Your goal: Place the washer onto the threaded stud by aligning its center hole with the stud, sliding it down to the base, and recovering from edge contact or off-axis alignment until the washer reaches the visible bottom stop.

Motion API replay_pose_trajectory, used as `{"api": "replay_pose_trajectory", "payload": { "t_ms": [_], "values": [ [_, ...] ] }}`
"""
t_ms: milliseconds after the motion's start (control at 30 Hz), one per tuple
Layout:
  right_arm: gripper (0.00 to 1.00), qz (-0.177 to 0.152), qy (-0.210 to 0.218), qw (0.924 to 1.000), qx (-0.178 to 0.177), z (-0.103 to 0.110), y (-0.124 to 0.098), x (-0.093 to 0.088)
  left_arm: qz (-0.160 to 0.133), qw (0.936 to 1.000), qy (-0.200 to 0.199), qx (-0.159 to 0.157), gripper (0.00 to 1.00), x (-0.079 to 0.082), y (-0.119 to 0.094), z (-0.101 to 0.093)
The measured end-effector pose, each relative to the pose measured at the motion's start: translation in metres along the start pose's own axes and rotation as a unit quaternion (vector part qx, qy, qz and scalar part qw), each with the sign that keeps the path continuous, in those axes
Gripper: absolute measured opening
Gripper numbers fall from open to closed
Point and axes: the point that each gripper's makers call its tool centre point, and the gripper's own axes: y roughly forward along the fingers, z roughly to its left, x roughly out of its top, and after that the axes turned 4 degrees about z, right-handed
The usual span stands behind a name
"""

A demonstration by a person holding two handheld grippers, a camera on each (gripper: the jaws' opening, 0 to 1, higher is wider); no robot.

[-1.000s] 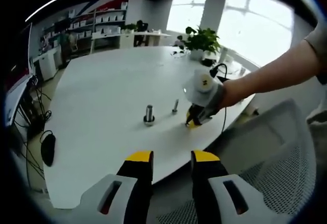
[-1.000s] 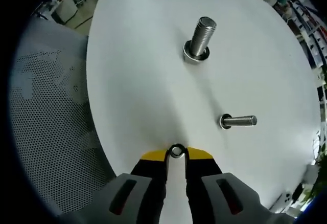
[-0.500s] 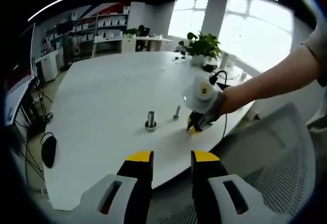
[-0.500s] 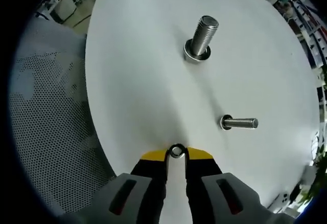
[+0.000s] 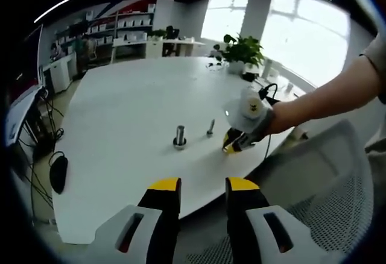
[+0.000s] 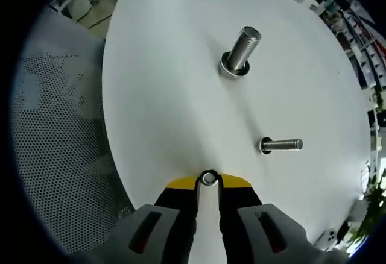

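Observation:
A small steel washer [image 6: 208, 178] is pinched upright between the yellow tips of my right gripper [image 6: 208, 181], just above the white table [image 6: 163, 95]. Ahead stands a thick threaded stud [image 6: 240, 50] with a ring at its base. A thinner stud [image 6: 281, 144] stands to the right of it. In the left gripper view, a person's hand holds the right gripper [image 5: 231, 146] low over the table, right of the thin stud [image 5: 210, 126] and the thick stud [image 5: 180, 136]. My left gripper [image 5: 203, 187] hangs open off the table's near edge, holding nothing.
A black mouse [image 5: 58, 174] lies at the table's left edge beside cables. A potted plant [image 5: 240, 50] stands at the far side. A white mesh chair [image 5: 325, 185] sits at the right, and its mesh [image 6: 60, 125] lies left of the table edge.
The washer stays in the right gripper's jaws, at about the same distance from both studs. Both views have shifted only slightly with the hands.

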Motion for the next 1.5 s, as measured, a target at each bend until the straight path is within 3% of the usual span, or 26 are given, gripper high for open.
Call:
{"api": "replay_pose_trajectory", "payload": {
  "t_ms": [167, 367, 667, 800, 867, 1133, 1267, 1400, 1500],
  "values": [
    [0.15, -0.002, 0.036, 0.9992, 0.019, -0.002, 0.0, -0.001, -0.019, 0.9998, -0.009, 0.007, 0.27, 0.005, -0.005, 0.004],
    [0.14, -0.006, 0.018, 0.9996, 0.022, -0.001, 0.001, 0.0, -0.018, 0.9998, -0.005, 0.006, 0.27, 0.006, -0.003, 0.003],
    [0.14, -0.042, 0.065, 0.9967, 0.024, -0.006, 0.001, 0.001, -0.016, 0.9998, -0.004, 0.006, 0.26, 0.005, -0.003, 0.003],
    [0.13, -0.049, 0.109, 0.9917, 0.046, -0.004, 0.0, -0.001, -0.01, 0.9999, -0.005, 0.005, 0.26, 0.002, -0.003, 0.003],
    [0.13, -0.071, 0.136, 0.9866, 0.056, -0.003, -0.006, 0.003, -0.006, 1.0, -0.004, 0.004, 0.26, 0.001, -0.002, 0.002],
    [0.13, -0.106, 0.156, 0.9806, 0.055, -0.01, -0.018, 0.01, -0.004, 0.9999, -0.008, 0.008, 0.26, -0.001, -0.002, 0.004],
    [0.13, -0.15, 0.196, 0.9673, 0.058, -0.021, -0.034, 0.021, -0.001, 0.9999, -0.011, 0.01, 0.26, -0.002, -0.002, 0.005],
    [0.13, -0.163, 0.192, 0.9663, 0.053, -0.03, -0.046, 0.021, -0.007, 0.9999, -0.01, 0.011, 0.26, 0.001, -0.004, 0.004],
    [0.13, -0.171, 0.213, 0.9604, 0.054, -0.038, -0.05, 0.018, -0.009, 0.9998, -0.012, 0.013, 0.26, 0.001, -0.004, 0.006]
  ]
}}
